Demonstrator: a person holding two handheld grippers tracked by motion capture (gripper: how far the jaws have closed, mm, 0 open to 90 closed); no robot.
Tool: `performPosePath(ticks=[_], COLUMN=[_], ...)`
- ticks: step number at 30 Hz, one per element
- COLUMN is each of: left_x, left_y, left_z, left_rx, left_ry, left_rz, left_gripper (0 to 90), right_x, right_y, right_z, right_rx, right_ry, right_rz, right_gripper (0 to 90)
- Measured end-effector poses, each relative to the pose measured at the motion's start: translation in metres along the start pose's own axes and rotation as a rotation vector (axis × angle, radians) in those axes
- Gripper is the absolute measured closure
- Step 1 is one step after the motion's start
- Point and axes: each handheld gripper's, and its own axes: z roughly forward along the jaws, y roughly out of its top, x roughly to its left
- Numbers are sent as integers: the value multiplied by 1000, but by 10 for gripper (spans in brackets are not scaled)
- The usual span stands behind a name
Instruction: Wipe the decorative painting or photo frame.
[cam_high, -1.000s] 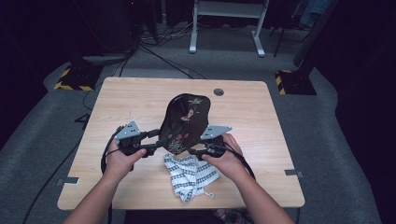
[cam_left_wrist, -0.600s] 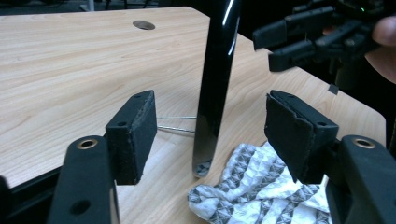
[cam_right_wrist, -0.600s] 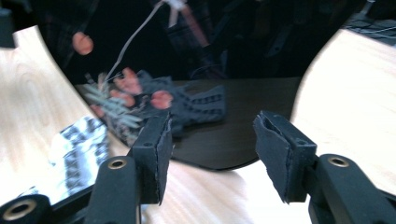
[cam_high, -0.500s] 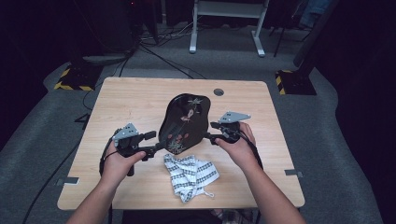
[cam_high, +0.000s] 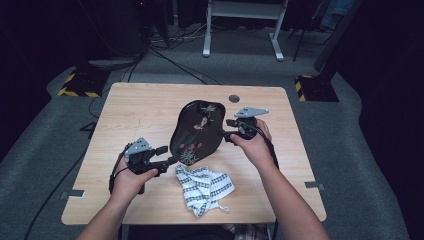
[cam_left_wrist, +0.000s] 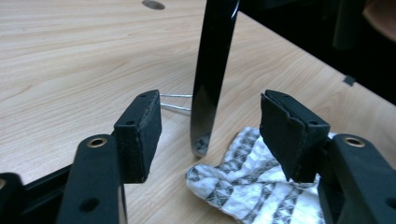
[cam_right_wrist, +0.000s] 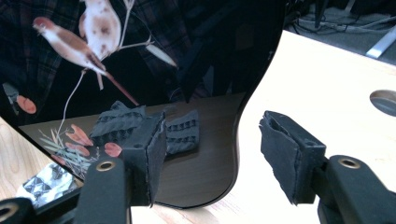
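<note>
A glossy black plate (cam_high: 197, 131) painted with birds and flowers stands upright on the table (cam_high: 140, 110), with a thin wire stand (cam_left_wrist: 177, 100) behind it. My left gripper (cam_high: 167, 156) is at the plate's lower left edge. It is open, and its jaws have just been closing; in the left gripper view the plate's rim (cam_left_wrist: 212, 70) lies ahead between the pads (cam_left_wrist: 140, 130), untouched. My right gripper (cam_high: 227, 129) is open at the plate's right edge, and its jaws have just been opening. In the right gripper view the plate (cam_right_wrist: 140, 56) reaches between the jaws, clear of both pads.
A crumpled white cloth with a dark pattern (cam_high: 202, 187) lies on the table just in front of the plate, near the front edge. A round cable hole (cam_high: 234, 98) sits at the back of the table. The floor around the table carries cables and desk legs.
My right gripper has moved from the plate's lower right edge up and back along its right side. The left gripper has stayed at the lower left. The plate and cloth have kept their places.
</note>
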Motion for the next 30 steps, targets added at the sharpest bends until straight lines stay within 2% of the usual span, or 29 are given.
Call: performPosePath(ticks=[5,9,14,17,22,23,24,30], left_x=[0,1,2,4,5,6,6,5], left_y=[-5,-7,-8,-8,-8,-7,-7,-6], left_z=[6,10,15,16,17,17,17,17], left_rx=[21,12,5,0,-12,-12,-19,-11], left_ry=[16,14,11,19,28,24,24,-1], left_rz=[-6,-5,4,-3,-5,2,-9,-9], left_gripper=[421,448,480,529,591,608,615,733], right_x=[-3,-4,-7,-7,-8,-9,-10,-11], right_y=[6,10,15,16,16,15,15,14], right_z=[5,7,12,14,17,17,17,21], right_rx=[5,-4,25,19,14,18,17,-4], right_ry=[39,61,79,93,115,121,128,163], right_rz=[-5,-10,-27,-15,-29,-42,-52,-41], right_gripper=[387,375,369,351,326,323,323,300])
